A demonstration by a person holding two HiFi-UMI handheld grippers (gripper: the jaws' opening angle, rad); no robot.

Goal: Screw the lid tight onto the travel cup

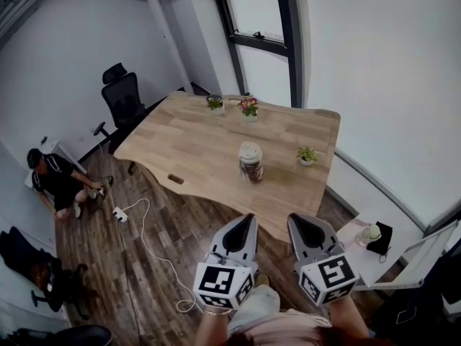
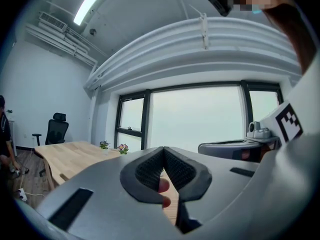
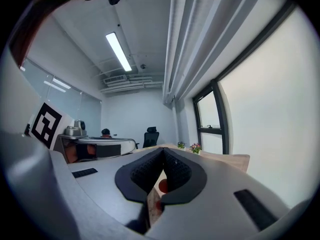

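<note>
- Travel cup (image 1: 251, 161) upright mid-table, lid (image 1: 250, 148) on top; visible in head view only.
- Left gripper (image 1: 247, 220) and right gripper (image 1: 295, 220) at near edge, well apart from cup; both closed, nothing gripped, per gripper views.
- Wooden table (image 1: 194, 143): flower pots (image 1: 248, 107) far side, small plant (image 1: 307, 155) right of cup.
- Office chair (image 1: 124, 99) far left; person (image 1: 57, 182) crouched on floor (image 1: 158, 229), left.

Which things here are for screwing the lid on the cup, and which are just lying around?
For the job:
- cup
- lid, sitting on the cup
- left gripper and right gripper, both shut and empty

Just lying about:
- purple flowers
- pink flowers
- green plant
- chair
- cable on the floor
</note>
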